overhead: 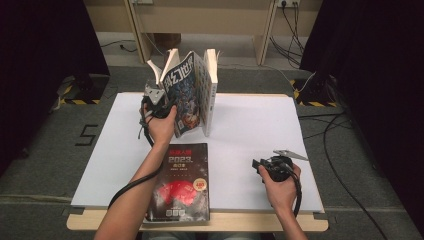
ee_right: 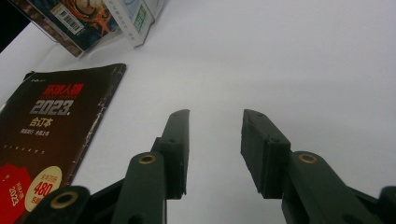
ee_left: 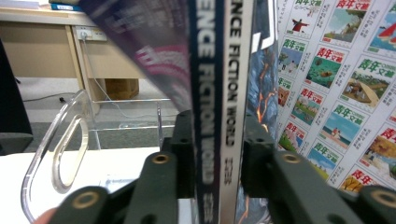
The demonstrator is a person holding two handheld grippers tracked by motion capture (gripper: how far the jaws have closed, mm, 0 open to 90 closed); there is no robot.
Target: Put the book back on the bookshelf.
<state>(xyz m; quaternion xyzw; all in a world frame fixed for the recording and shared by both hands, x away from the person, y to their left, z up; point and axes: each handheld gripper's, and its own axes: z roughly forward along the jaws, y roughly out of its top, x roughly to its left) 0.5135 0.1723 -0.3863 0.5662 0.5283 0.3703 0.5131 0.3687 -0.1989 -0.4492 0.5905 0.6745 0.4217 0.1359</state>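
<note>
A magazine [overhead: 189,95] with a blue illustrated cover stands upright at the back of the white table [overhead: 250,120]. My left gripper [overhead: 159,102] is shut on it. In the left gripper view the two black jaws [ee_left: 217,135] press on both sides of its spine [ee_left: 224,93], which reads "Science Fiction World". A second upright book [overhead: 211,82] stands right beside it, its cover [ee_left: 336,84] printed with several small pictures. My right gripper [overhead: 262,165] rests low at the table's front right, open, with bare table between its jaws [ee_right: 215,121].
A black book [overhead: 181,182] with red print lies flat at the front edge, also seen left of my right jaws [ee_right: 51,135]. A clear acrylic bookend [ee_left: 60,149] stands left of the held magazine. Cables run over the floor to the right.
</note>
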